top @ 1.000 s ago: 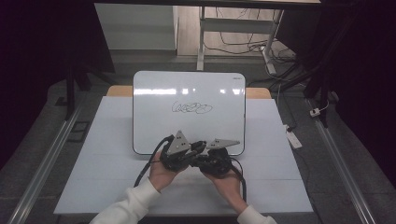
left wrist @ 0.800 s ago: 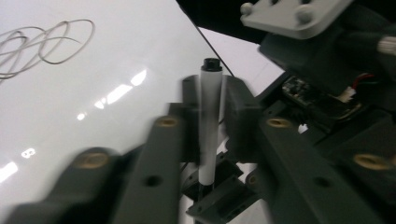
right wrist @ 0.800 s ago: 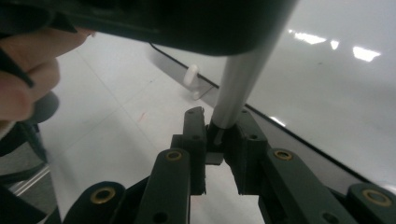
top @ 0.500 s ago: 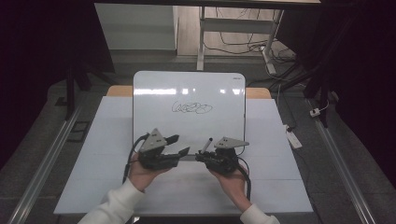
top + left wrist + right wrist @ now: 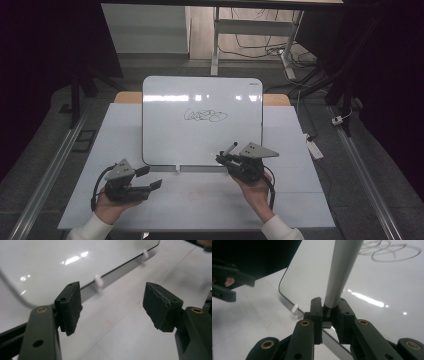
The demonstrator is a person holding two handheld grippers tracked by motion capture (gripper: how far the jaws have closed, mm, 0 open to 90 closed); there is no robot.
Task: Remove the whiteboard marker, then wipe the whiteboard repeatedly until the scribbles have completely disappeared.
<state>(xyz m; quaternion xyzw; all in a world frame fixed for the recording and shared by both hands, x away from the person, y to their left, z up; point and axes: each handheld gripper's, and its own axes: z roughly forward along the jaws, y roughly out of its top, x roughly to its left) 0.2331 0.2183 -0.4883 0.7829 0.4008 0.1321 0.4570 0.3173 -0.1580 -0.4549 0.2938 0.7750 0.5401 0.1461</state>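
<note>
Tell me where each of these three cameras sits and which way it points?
High view: above the person's side, looking forward and down on the table; both hands, left gripper and right gripper show.
Left gripper view: rides the left gripper, whose jaws have just been opening with nothing between them, facing the whiteboard edge.
Right gripper view: rides the right gripper, clamped on a marker.
All three views share the whiteboard.

The left claw (image 5: 147,179) and the right claw (image 5: 223,159) are black, each with a grey three-cornered plate on top. A black cable loops from each one. Their arms are dark green with small brass rings and round holes. The pads (image 5: 71,307) are black and rough. Both sleeves (image 5: 90,231) are white.
</note>
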